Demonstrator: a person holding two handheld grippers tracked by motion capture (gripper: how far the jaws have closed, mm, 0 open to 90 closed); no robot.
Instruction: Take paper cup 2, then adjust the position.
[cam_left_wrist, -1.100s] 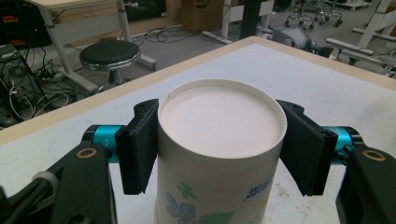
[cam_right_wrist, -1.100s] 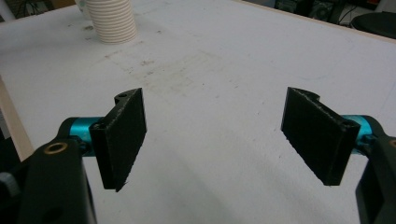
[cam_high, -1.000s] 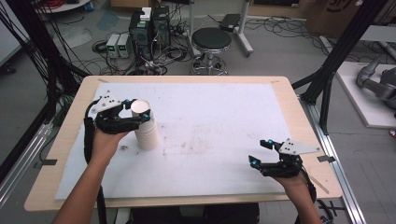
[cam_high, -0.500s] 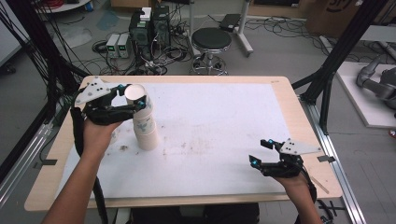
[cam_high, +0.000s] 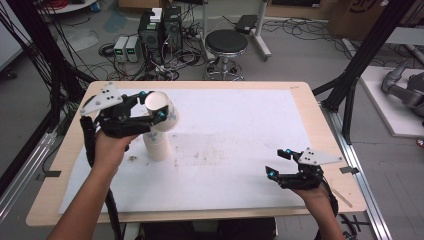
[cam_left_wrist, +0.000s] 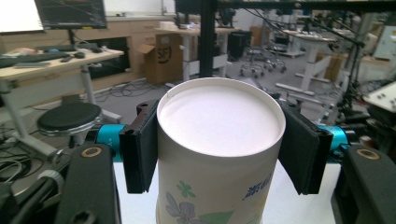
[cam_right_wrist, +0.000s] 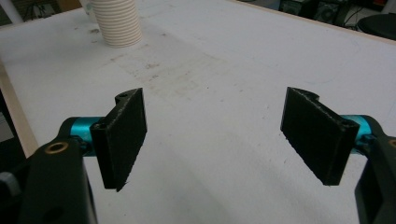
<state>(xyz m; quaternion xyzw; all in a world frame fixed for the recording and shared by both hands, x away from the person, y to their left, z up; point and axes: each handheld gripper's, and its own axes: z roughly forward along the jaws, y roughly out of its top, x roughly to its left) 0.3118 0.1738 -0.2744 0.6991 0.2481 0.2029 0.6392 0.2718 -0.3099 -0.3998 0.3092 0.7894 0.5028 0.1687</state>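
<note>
Your left gripper (cam_high: 150, 106) is clamped on a floral paper cup (cam_high: 161, 111), tilted and lifted just above the stack of paper cups (cam_high: 157, 146) at the table's (cam_high: 300, 95) left side. Your right gripper (cam_high: 279, 163) rests near the right front edge, jaws wide apart and holding nothing.

High view: fixed overhead, faces fwd/down over white-topped wooden table (cam_high: 240, 150), far. Left gripper view: close-up, level, toward lab. Right gripper view: low, close over tabletop. Shared w/ high view: ribbed white paper-cup stack (cam_high: 156, 146) (cam_right_wrist: 116, 23).
</note>
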